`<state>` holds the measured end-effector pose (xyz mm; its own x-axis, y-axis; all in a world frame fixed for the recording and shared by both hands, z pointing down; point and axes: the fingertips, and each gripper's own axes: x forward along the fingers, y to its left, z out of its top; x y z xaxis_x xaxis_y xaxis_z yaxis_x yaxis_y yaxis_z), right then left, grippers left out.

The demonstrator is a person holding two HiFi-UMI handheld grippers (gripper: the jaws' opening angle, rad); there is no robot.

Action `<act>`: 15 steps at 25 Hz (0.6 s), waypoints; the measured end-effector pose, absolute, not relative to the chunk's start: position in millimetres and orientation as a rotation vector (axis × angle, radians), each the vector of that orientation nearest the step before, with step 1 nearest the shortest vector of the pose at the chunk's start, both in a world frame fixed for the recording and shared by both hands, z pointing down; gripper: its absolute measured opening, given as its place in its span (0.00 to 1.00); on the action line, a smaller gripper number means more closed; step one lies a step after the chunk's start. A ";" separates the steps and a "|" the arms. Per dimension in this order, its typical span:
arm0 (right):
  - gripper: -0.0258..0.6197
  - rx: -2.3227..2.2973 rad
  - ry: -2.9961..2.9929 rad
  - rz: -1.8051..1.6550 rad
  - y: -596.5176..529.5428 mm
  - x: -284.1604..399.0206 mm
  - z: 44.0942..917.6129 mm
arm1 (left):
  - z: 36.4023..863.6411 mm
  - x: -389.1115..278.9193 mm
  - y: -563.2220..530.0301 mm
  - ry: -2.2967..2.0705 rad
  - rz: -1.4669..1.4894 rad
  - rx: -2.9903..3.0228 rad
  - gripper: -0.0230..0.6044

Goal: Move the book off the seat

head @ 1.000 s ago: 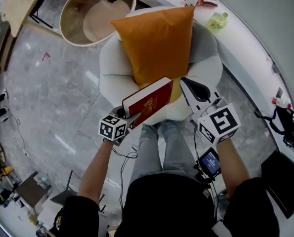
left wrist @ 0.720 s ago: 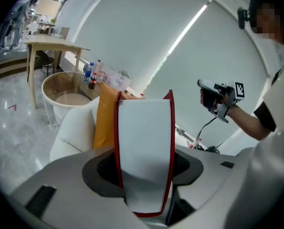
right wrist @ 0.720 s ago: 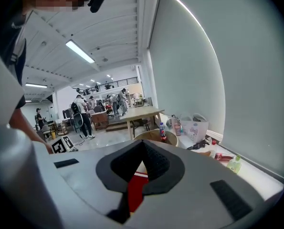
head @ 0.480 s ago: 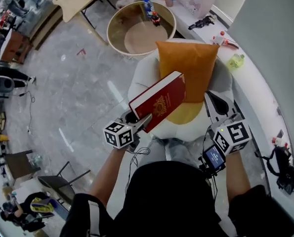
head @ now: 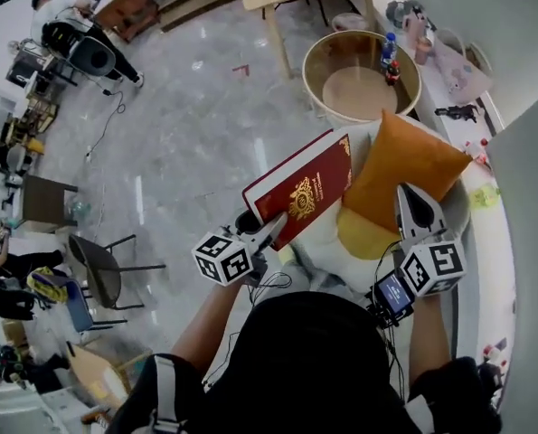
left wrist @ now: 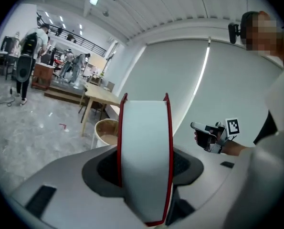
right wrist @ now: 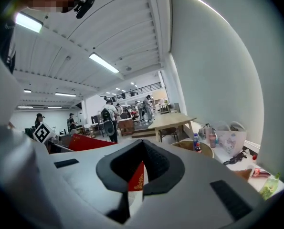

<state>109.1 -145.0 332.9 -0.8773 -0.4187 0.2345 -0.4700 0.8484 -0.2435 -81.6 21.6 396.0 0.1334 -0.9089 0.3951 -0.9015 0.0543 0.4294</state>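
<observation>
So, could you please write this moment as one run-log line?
left tool: shut on red book | book: held above seat | right tool: shut, empty | orange cushion: on seat

book point(head: 303, 188): glossy red cover | cushion point(head: 402, 163): matt cloth | floor point(head: 187, 125): polished stone

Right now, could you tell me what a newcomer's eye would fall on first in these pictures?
The red book stands out first, raised and tilted at the centre, its lower edge clamped in the left claw. Behind it to the right, the orange cushion leans on the pale seat.
</observation>
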 end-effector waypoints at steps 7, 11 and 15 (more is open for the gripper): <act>0.05 0.485 -2.909 0.378 -103.3 27.8 316.6 | 364.9 -136.6 78.0 -1.908 -0.151 1.702 0.43; 0.05 0.427 -2.915 0.265 -73.3 -14.8 306.5 | 352.4 -169.7 100.2 -1.934 -0.238 1.689 0.43; 0.05 0.448 -2.907 0.244 -54.1 -56.9 299.8 | 343.2 -211.3 113.8 -1.926 -0.279 1.717 0.43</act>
